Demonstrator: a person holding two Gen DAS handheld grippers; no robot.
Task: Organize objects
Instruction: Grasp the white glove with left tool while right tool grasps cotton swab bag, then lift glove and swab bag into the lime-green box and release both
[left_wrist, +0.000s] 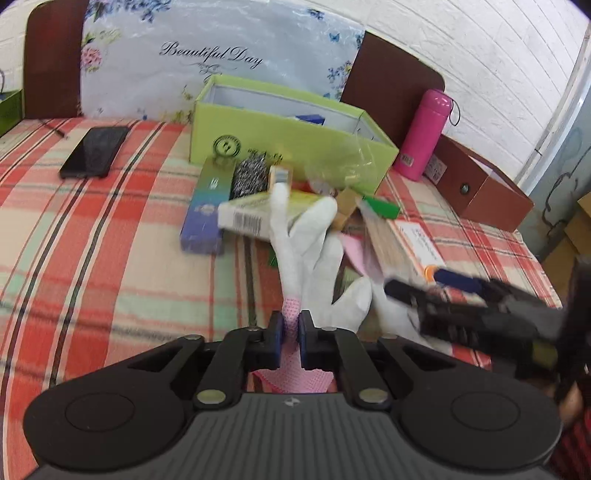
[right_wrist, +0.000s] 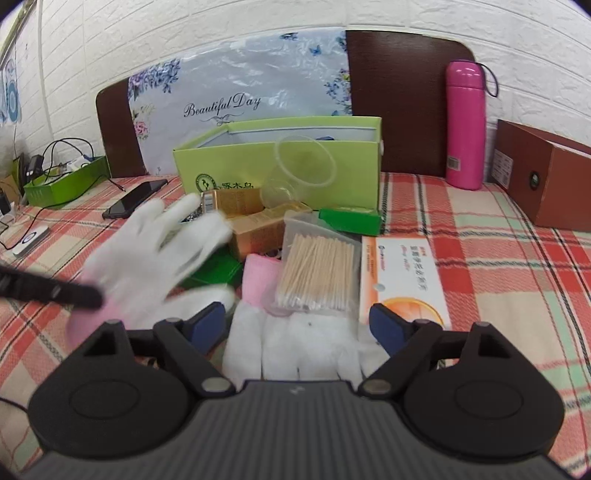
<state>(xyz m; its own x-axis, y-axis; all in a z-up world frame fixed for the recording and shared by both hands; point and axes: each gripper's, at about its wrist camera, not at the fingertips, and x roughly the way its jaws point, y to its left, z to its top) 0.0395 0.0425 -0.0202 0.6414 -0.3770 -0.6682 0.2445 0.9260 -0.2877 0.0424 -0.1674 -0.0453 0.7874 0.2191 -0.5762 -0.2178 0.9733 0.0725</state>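
Presently: left gripper (left_wrist: 290, 334) clamped on pink cuff of one white glove (left_wrist: 295, 236), fingers pointing away toward green box (left_wrist: 280, 144) at bed's head end. Right gripper (right_wrist: 297, 325) spread apart over second glove (right_wrist: 291, 350) lying flat just below. Plaid bedsheet (right_wrist: 498, 258), white brick wall (right_wrist: 517, 37).

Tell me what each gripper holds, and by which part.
Left gripper pinches a white glove by its pink cuff. Right gripper is open over a second glove, holding nothing.
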